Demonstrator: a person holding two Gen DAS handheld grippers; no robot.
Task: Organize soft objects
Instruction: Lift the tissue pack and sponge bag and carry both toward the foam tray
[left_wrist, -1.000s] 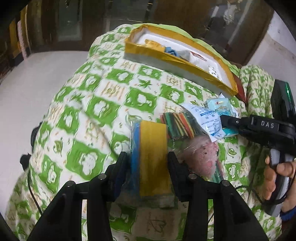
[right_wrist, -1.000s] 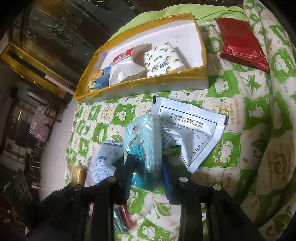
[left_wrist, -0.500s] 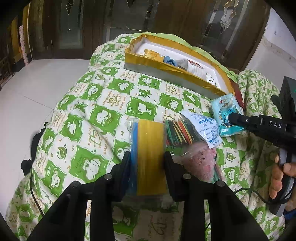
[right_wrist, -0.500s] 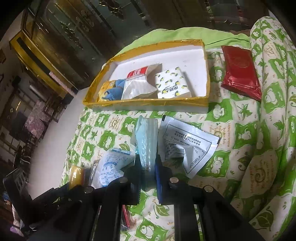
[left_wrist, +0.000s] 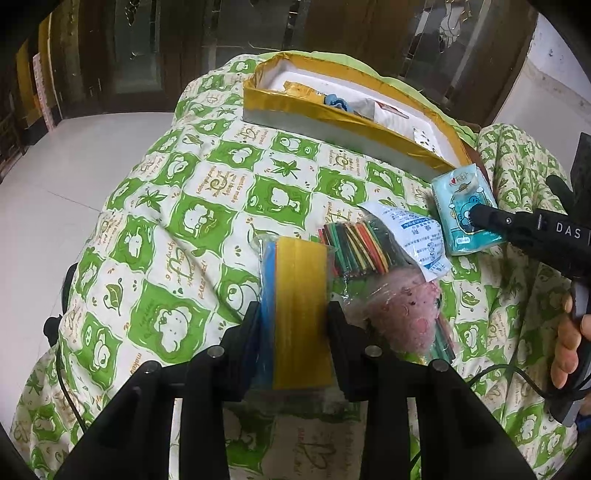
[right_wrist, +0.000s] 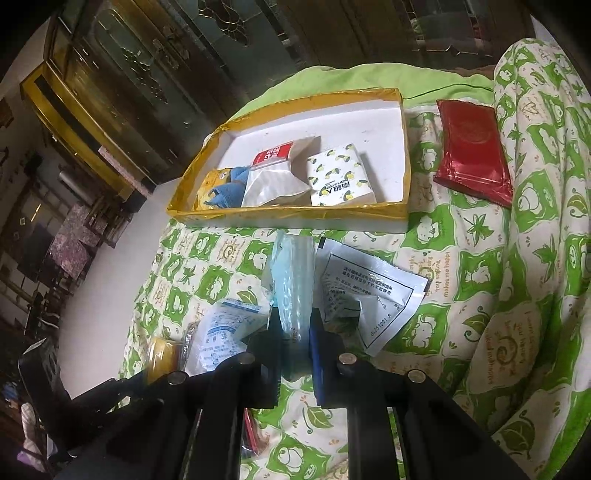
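Observation:
My left gripper (left_wrist: 293, 317) is shut on a clear bag of yellow and blue cloths (left_wrist: 299, 295), held just above the green quilt. My right gripper (right_wrist: 295, 325) is shut on a light blue tissue pack (right_wrist: 293, 280), lifted off the quilt; it also shows in the left wrist view (left_wrist: 461, 210). A gold-edged white tray (right_wrist: 291, 214) at the far side holds several soft packs, among them a lemon-print tissue pack (right_wrist: 341, 175).
On the quilt lie a white printed pouch (right_wrist: 373, 291), a blue-white pouch (right_wrist: 225, 328), a bag of coloured sticks (left_wrist: 354, 247), a pink bagged item (left_wrist: 402, 314) and a red pack (right_wrist: 472, 162) to the right of the tray. The floor (left_wrist: 74, 166) drops off left.
Both grippers have risen with their loads. The right gripper closed tighter on the tissue pack and lifted it toward the tray; the left lifted the cloth bag slightly.

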